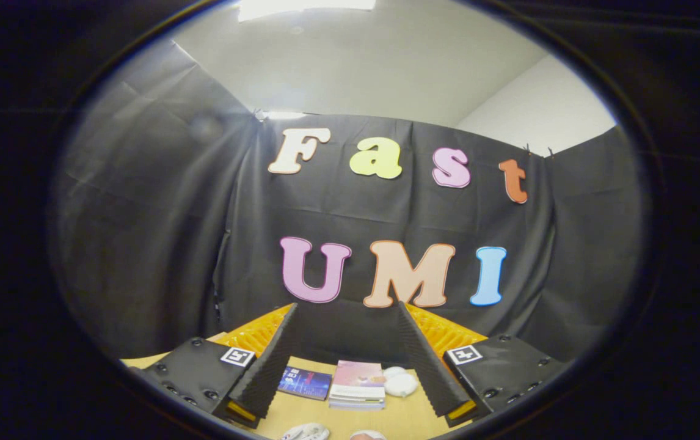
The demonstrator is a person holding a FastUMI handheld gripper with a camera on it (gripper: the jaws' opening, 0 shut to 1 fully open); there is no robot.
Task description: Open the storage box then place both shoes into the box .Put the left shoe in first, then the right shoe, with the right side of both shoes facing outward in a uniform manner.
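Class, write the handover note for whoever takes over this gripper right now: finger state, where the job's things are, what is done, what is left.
Gripper: fingers spread wide apart, holding nothing, raised above the table and aimed at the booth wall.
A white shoe shows partly, low between the fingers; a second pale object beside it is too cut off to name.
Beyond the fingers: a dark booklet, a pink book, a white round object.
Done: nothing can be confirmed.
Left: open the box, left shoe in, then right.
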